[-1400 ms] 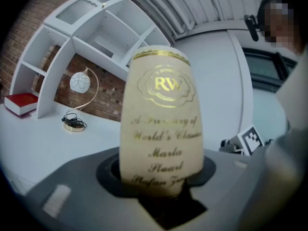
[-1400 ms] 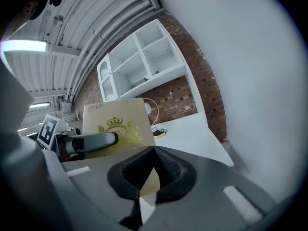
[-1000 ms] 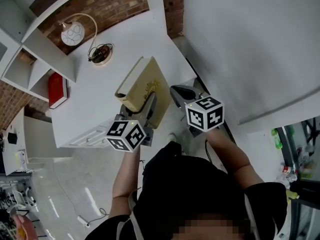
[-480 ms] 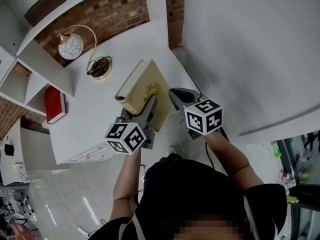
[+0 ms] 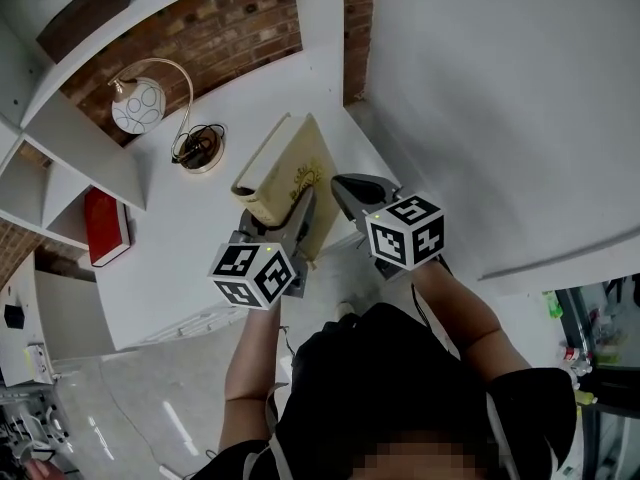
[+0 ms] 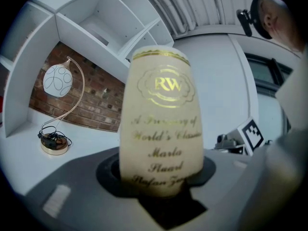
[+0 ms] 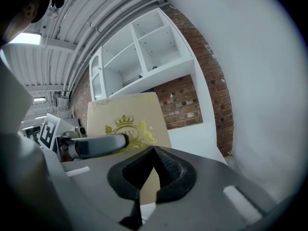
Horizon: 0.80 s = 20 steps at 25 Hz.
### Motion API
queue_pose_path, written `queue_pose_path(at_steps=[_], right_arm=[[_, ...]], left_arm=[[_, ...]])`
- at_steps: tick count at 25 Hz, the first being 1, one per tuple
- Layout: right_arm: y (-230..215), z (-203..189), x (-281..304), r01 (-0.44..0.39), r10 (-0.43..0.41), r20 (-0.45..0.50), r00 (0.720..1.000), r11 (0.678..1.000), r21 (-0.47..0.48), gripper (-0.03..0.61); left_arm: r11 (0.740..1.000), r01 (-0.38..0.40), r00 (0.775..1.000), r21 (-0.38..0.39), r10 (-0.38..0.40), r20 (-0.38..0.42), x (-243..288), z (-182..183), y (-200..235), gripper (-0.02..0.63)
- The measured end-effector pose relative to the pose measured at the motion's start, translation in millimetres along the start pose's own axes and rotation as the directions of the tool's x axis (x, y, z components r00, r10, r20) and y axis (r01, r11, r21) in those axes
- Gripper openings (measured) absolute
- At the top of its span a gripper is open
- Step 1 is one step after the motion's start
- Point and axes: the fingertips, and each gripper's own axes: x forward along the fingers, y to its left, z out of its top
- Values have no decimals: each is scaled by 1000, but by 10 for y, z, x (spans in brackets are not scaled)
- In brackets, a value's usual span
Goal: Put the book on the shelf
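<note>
Left hand-held gripper [image 5: 278, 218] clenched on spine end of cream gold-lettered book [image 5: 285, 163], frame centre, above white desk [image 5: 170, 238]; grip unchanged since a second ago. Right hand-held gripper [image 7: 153, 150] closed, empty, beside book. Globe lamp [image 5: 138, 104], upper left, now lower in frame.

This is a home-style study corner standing inside a larger industrial hall. A white desk [image 5: 170, 258] sits against a red brick wall [image 5: 235, 23]. Beside it is a white shelf unit [image 5: 70, 118] with open compartments, and one of them holds a red book [image 5: 105, 226]. A lamp [image 5: 138, 105] with a curved brass arm and a round patterned shade stands on the desk. Overhead there is a ribbed metal ceiling [image 6: 202, 8] with a strip light [image 7: 26, 37]. A plain white wall panel [image 5: 500, 98] closes off one side.
</note>
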Motion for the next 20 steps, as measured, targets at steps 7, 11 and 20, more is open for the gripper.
queue_pose_path(at_steps=[7, 11, 20], right_arm=[[-80, 225, 101, -5, 5, 16, 1000, 1000, -17, -3], [-157, 351, 171, -13, 14, 33, 999, 1000, -26, -3], [-426, 552, 240, -10, 11, 30, 999, 998, -54, -3]], left_arm=[[999, 25, 1000, 25, -25, -1, 134, 164, 56, 213], [999, 31, 999, 33, -31, 14, 224, 272, 70, 213], [1000, -20, 1000, 19, 20, 20, 514, 394, 64, 212]])
